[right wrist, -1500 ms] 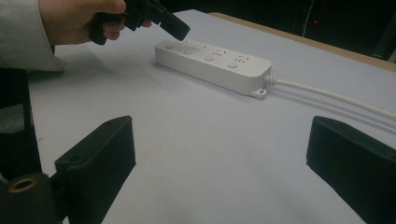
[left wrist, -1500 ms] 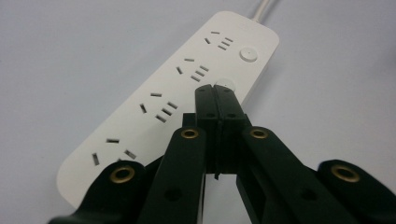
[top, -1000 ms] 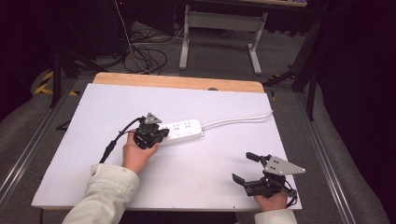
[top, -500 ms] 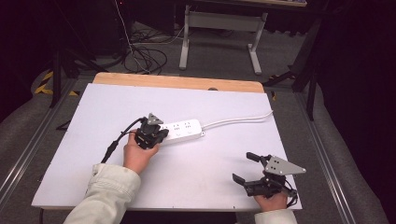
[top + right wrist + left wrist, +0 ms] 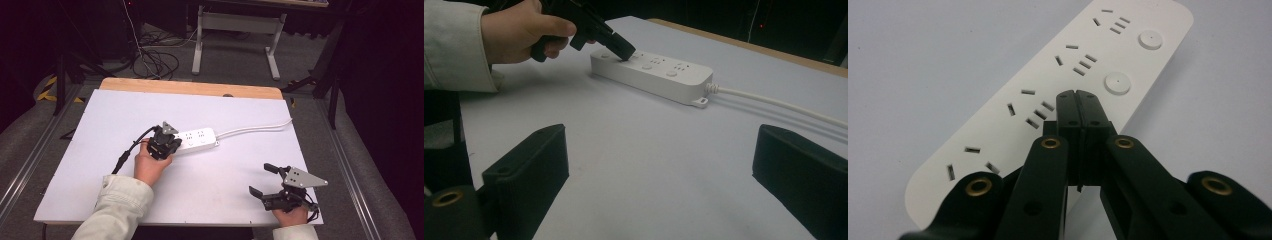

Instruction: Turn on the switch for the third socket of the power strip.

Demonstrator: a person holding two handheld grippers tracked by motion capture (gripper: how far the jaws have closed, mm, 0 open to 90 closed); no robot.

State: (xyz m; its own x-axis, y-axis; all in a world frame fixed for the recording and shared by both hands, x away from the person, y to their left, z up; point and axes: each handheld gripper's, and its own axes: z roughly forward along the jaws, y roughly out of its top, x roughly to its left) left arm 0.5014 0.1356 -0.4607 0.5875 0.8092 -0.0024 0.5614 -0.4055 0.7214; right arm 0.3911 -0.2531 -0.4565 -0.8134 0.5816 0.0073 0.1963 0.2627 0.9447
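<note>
Reaching in from the near left edge, the person's left hand [image 5: 149,167] in a pale sleeve [image 5: 117,207] tilts the left gripper [image 5: 1079,98] down onto the near end of the power strip [image 5: 197,139], which lies just left of the middle of the white table [image 5: 100,125]. Its two black jaws are pressed flat together with nothing between them, and their joined tip sits on the strip's top face, between a socket and one of the round buttons [image 5: 1117,83]. From the right gripper view that tip [image 5: 621,49] appears to touch the strip, though contact is hard to confirm.

At the near right corner the right hand [image 5: 289,216] holds the right gripper [image 5: 262,181] low over the tabletop, jaws spread wide and empty, pointing left toward the strip and well apart from it.

Long, flat and round-ended, the strip is smooth white plastic with rows of slotted sockets; a round white cord [image 5: 260,128] leaves its far end toward the right edge. Matte black links with brass rivets [image 5: 1050,143] form the jaws. A bare wooden band [image 5: 190,88] edges the table's far side
</note>
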